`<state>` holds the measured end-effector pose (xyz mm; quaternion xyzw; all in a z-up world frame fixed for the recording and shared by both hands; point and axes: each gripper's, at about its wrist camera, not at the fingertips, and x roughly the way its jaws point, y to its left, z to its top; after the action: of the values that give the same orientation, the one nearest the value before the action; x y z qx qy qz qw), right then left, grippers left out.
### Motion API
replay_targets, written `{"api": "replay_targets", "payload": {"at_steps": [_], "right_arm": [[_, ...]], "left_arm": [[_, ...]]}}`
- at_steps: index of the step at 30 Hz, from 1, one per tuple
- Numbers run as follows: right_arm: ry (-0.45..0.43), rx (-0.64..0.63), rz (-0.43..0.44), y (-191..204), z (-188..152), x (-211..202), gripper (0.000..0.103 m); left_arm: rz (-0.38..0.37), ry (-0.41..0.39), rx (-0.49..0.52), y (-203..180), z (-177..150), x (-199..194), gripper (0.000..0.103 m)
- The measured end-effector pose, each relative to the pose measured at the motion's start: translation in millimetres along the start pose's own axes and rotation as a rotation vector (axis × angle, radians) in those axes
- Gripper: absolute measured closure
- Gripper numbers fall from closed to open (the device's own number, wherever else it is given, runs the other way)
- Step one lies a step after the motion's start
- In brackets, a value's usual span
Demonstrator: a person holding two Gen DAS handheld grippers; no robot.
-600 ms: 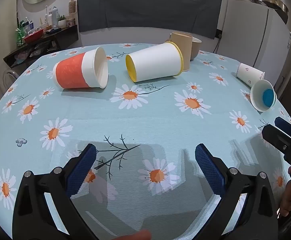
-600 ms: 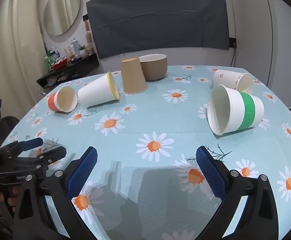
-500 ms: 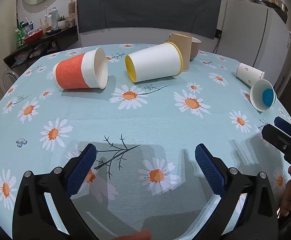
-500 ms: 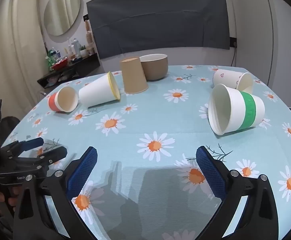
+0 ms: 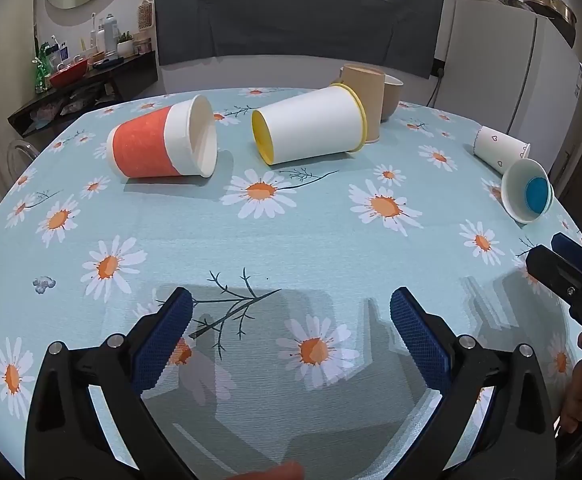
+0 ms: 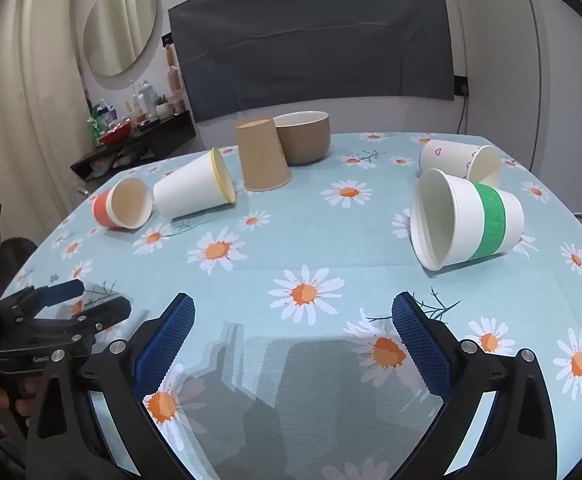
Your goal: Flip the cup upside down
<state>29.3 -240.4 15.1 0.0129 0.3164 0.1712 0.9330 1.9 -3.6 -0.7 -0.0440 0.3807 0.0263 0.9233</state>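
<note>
Several paper cups lie on their sides on the daisy-print tablecloth. An orange-banded cup lies at the far left. A white cup with a yellow rim lies beside it. A green-banded cup lies at the right, mouth toward me, and a heart-print cup lies behind it. A brown cup stands upside down. My left gripper is open and empty over the near table. My right gripper is open and empty, well short of the green-banded cup.
A brown bowl stands upright behind the brown cup. A shelf with bottles is at the far left and a white fridge at the far right. The left gripper shows in the right wrist view.
</note>
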Motion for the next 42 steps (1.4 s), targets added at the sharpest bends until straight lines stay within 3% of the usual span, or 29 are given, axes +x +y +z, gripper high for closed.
{"api": "replay_targets", "payload": {"at_steps": [42], "right_arm": [[-0.012, -0.101, -0.015, 16, -3, -1, 0.008]], "left_arm": [[-0.009, 0.008, 0.012, 2, -1, 0, 0.006]]}}
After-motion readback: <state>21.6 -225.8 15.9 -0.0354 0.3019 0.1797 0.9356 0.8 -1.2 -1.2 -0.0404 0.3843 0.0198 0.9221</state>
